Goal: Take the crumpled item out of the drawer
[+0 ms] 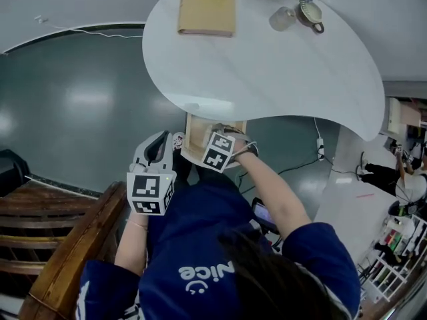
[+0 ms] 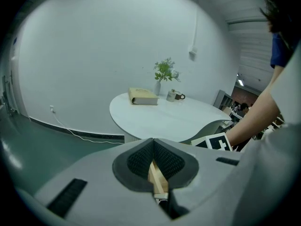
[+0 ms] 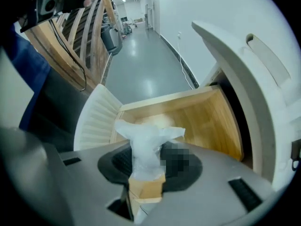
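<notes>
Raising slowly suits the right tongs (image 3: 143, 171), clamped on the crumpled item (image 3: 146, 142), clearing the drawer (image 3: 211, 121) at two o'clock; left tongs (image 2: 154, 166) together, empty

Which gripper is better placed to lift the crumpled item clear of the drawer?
Right. The right gripper is shut on the crumpled item, at the open drawer. The left gripper is shut, empty and points toward the white table instead.
</notes>
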